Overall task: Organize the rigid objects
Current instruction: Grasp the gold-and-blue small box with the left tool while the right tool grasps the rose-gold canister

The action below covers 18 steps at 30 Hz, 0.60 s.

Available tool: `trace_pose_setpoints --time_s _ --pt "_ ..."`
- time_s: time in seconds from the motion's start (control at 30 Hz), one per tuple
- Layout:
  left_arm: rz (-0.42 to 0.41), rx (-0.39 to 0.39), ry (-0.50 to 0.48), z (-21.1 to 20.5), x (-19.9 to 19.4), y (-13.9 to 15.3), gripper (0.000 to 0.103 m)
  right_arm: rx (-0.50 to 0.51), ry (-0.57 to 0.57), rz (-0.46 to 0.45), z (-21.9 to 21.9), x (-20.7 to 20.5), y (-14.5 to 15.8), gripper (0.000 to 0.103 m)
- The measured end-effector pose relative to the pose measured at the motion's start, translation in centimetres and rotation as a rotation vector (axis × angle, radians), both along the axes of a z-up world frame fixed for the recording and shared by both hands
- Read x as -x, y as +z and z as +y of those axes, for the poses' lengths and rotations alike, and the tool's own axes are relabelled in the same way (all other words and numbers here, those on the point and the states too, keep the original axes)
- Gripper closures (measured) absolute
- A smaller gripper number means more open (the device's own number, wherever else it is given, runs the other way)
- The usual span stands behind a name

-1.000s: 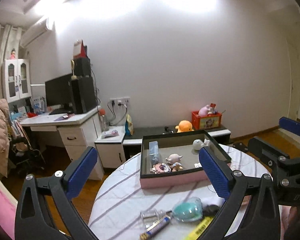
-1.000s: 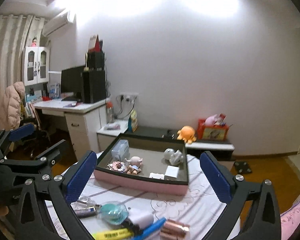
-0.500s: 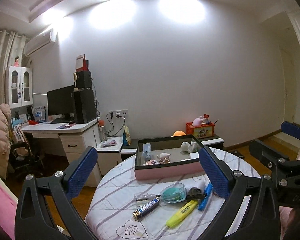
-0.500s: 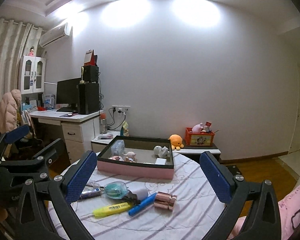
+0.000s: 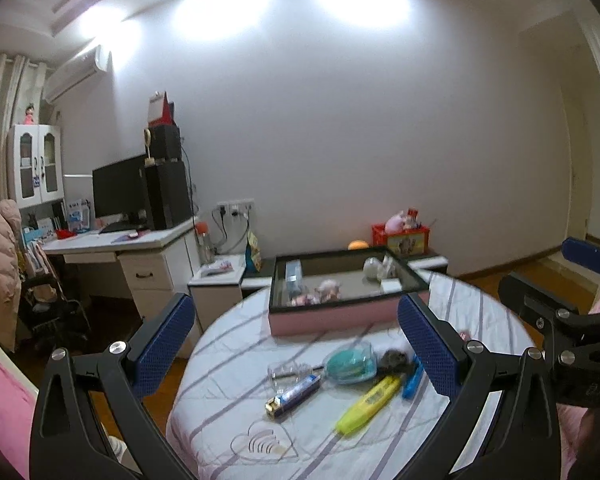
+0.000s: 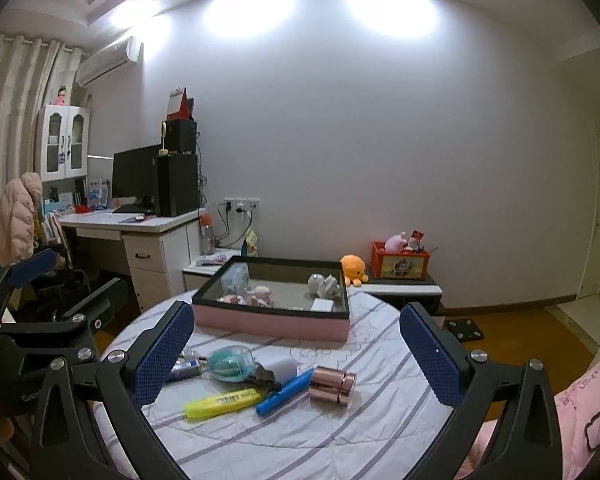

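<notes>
Both grippers (image 5: 296, 344) (image 6: 296, 350) spread wide and empty (nothing pinched), I'd grab that slick, probably heavy copper cylinder (image 6: 332, 385) across its middle.

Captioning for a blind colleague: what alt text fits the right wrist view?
Open right gripper above a round table holding a highlighter, pen and copper cylinder; behind them, a pink tray of figurines.

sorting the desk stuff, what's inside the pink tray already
Inside the pink tray: a pale blue box, small pinkish figurines, a white figurine and a flat white box. The near wall hides the floor just behind it.
</notes>
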<state>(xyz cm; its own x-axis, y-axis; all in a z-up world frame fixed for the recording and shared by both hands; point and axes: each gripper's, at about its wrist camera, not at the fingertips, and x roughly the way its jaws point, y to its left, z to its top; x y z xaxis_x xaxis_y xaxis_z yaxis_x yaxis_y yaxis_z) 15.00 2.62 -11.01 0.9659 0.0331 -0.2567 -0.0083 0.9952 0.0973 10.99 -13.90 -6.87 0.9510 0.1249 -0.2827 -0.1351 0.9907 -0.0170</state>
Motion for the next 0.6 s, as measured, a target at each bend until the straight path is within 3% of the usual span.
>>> trace_pose_setpoints --time_s 0.17,0.33,0.6 --pt "0.111 0.026 -0.03 0.6 -1.8 -3.1 0.0 -0.034 0.016 0.097 0.0 -1.5 -3.2 0.0" --pt "0.246 0.173 -0.105 2.5 -3.6 -6.4 0.0 -0.109 0.028 0.238 -1.0 -3.9 -6.5 0.0" --pt "0.369 0.135 -0.024 4.4 -6.8 -10.7 0.0 -0.09 -0.022 0.311 -2.0 -5.8 -9.5 0.0"
